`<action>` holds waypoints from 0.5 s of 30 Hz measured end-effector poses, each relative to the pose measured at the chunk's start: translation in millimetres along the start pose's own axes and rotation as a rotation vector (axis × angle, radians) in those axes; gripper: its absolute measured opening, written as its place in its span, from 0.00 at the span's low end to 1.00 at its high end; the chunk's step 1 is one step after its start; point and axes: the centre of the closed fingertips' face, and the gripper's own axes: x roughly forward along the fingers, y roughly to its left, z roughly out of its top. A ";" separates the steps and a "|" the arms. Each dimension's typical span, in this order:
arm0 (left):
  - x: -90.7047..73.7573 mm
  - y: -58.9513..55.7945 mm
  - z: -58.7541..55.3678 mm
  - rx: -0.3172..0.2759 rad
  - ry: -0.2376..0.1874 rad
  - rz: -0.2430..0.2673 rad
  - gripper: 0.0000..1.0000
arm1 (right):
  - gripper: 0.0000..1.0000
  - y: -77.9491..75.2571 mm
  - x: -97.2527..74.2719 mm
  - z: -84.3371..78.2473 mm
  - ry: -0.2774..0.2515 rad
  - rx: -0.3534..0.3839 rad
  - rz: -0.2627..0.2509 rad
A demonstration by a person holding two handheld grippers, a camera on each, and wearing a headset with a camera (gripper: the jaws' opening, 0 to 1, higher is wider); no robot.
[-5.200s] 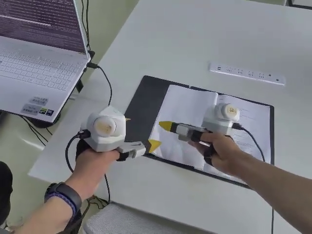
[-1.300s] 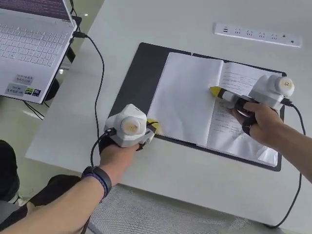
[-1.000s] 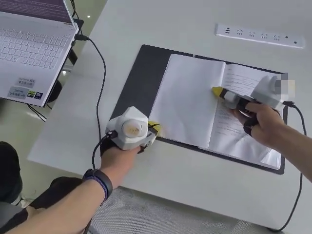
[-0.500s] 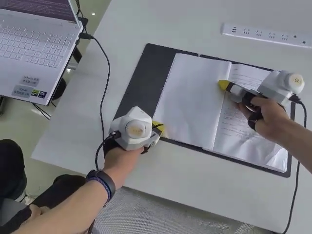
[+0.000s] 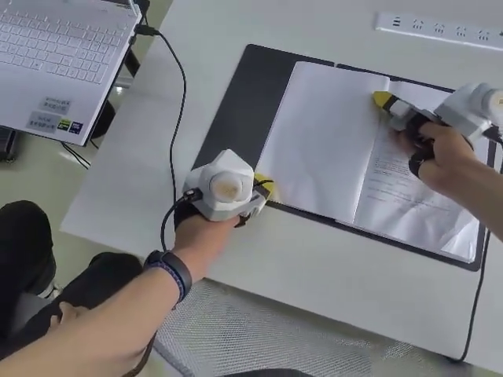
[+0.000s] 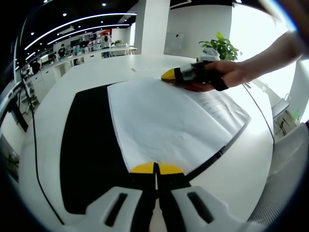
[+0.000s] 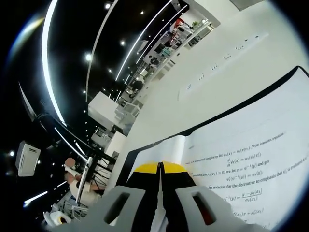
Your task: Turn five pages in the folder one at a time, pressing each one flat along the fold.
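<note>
Black folder [image 5: 236, 110] lies open on the white surface [image 5: 330, 275]. Left gripper [image 5: 263, 188]: fingers closed together, tips at the blank page's [image 5: 322, 141] near corner. Right gripper [image 5: 383, 100]: fingers closed together, tips at the fold near the top edge.

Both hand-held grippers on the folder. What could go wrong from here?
1. The right hand-held gripper sits at the far end of the fold; dragging shut tips along could wrinkle the printed page.
2. The left hand-held gripper sits at the near corner of the blank page, by the folder edge; a slip could crease it.
</note>
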 end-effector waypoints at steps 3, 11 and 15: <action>-0.6 -0.2 0.4 -0.007 0.000 -0.002 0.00 | 0.00 -9.1 6.8 8.3 -0.028 0.019 -0.005; -0.7 0.2 0.5 -0.019 -0.006 0.000 0.00 | 0.00 -23.2 20.5 27.6 -0.110 0.069 -0.022; -0.7 0.4 0.6 -0.028 -0.010 0.005 0.00 | 0.00 -26.7 24.9 35.5 -0.142 0.094 -0.031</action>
